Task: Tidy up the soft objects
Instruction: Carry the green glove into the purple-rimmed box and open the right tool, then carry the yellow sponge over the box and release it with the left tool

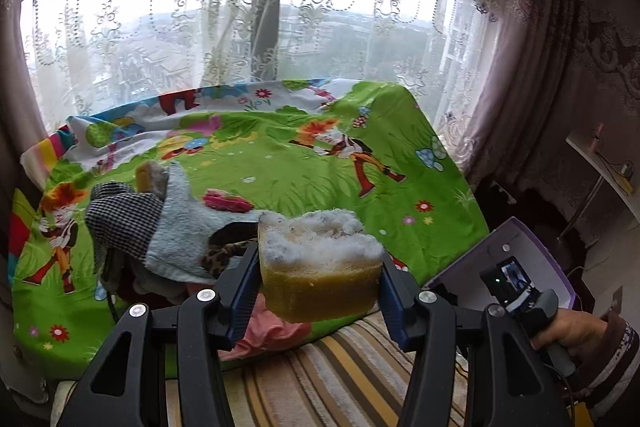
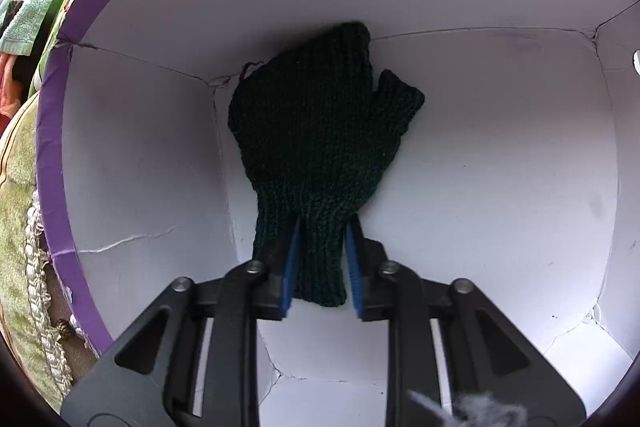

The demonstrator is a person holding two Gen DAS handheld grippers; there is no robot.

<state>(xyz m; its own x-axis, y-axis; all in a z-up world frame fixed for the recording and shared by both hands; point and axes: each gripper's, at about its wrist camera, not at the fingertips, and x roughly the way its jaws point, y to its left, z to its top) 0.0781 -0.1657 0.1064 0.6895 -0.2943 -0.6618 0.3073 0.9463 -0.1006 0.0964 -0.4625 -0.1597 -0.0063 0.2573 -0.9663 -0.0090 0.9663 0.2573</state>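
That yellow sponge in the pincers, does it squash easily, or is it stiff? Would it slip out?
The sponge is probably soft and light: it sits between the left gripper's pads without sagging, held from the sides only. Its ragged, crumbly white top suggests bits may tear off if rubbed. The porous surface looks rough, so slipping seems unlikely.

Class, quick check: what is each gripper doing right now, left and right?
Left gripper: closed on the yellow sponge.
Right gripper: inside the white box, jaws parted around the dark green glove; pads look just clear of its cuff.
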